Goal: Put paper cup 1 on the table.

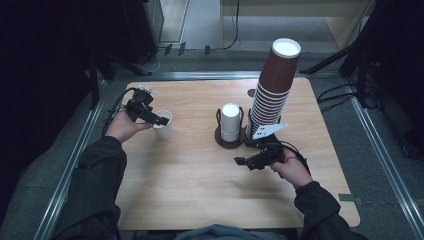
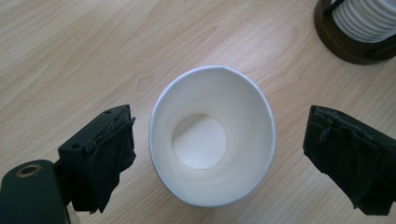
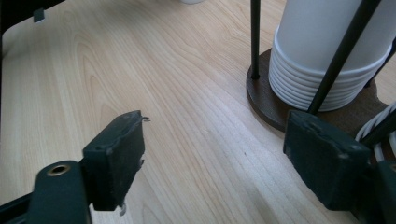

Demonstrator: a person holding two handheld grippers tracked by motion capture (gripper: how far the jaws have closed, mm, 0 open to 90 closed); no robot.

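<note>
A single white paper cup (image 1: 164, 131) stands upright on the left of the wooden table (image 1: 200, 190). My left gripper (image 1: 161, 120) is just above its rim. In the left gripper view the cup (image 2: 212, 135) sits mouth-up between the two black jaws of the left gripper (image 2: 219, 126), with a gap on each side, so the gripper is open. My right gripper (image 1: 244, 163) hovers open over bare wood in front of the cup holder (image 1: 227, 141). In the right gripper view nothing lies between the jaws of the right gripper (image 3: 215, 135).
The dark round holder (image 3: 266, 100) with thin rods carries a short stack of white cups (image 1: 230, 122). A tall leaning stack of brown cups (image 1: 275, 80) stands to its right. Bare table lies toward the near edge.
</note>
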